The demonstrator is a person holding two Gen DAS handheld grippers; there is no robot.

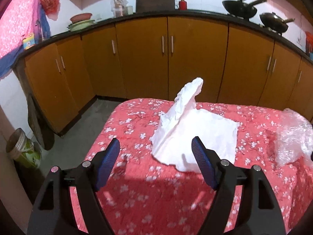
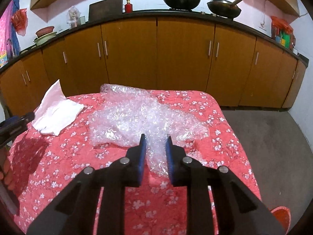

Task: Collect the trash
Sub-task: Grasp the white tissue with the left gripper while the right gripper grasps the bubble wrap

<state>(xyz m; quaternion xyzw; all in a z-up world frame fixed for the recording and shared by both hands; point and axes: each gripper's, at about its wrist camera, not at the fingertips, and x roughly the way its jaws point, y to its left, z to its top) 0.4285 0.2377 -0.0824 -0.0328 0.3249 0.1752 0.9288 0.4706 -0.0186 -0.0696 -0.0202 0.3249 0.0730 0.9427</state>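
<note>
A crumpled white tissue (image 1: 191,129) lies on the table's red floral cloth (image 1: 137,195), one corner sticking up. My left gripper (image 1: 155,140) is open just in front of it; the tissue's near edge reaches past the right pad, and nothing is clamped. A sheet of clear bubble wrap (image 2: 140,115) is spread over the middle of the cloth (image 2: 58,166). My right gripper (image 2: 156,150) has its blue pads pinched on the wrap's near tail. The tissue (image 2: 56,111) shows at the left of the right wrist view, and the bubble wrap (image 1: 293,137) at the right edge of the left wrist view.
Orange cabinets (image 2: 156,58) under a dark counter run behind the table, with woks (image 2: 182,0) on top. A metal-rimmed bin (image 1: 21,146) stands on the floor at the left. Grey floor (image 2: 273,137) lies to the table's right, and a red object (image 2: 281,215) sits low there.
</note>
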